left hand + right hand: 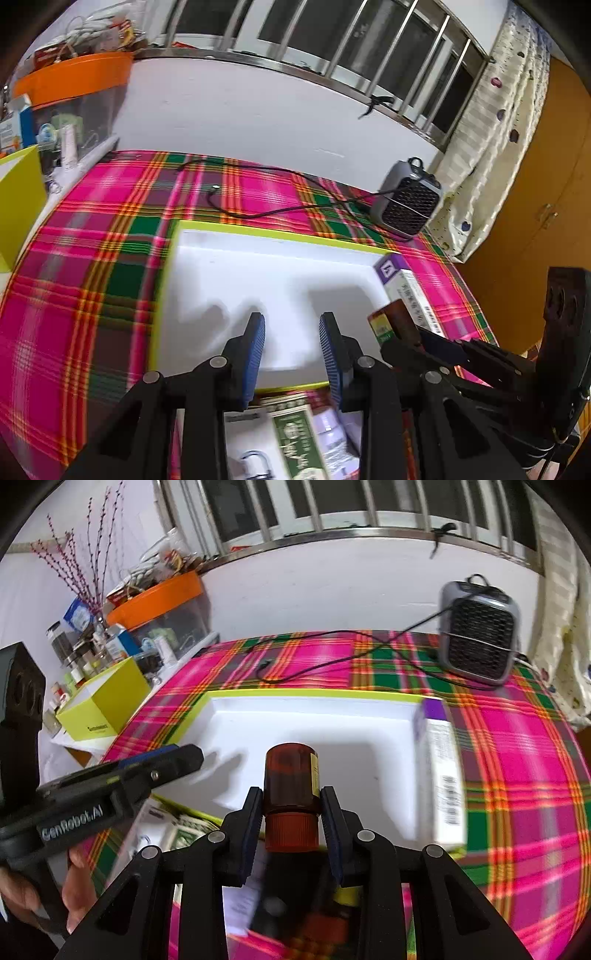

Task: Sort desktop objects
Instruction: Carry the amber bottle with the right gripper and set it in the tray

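My right tool (291, 812) grips a small amber plastic bottle with an orange cap (291, 782), holding it above the near edge of the shallow white tray with a lime-green rim (314, 716). My left tool (291, 339) hangs open and empty over that tray. A white and purple carton (441, 771) leans on the tray's right wall. Blurred boxes, maybe medicine packs, lie below on the pink plaid desk (517, 775).

A white wall (332, 587) rises behind the desk (92, 258), covered in pink-and-green plaid cloth. Above it, a barred window (332, 40); at right, a pale curtain (491, 122) and wooden cabinet (546, 192).
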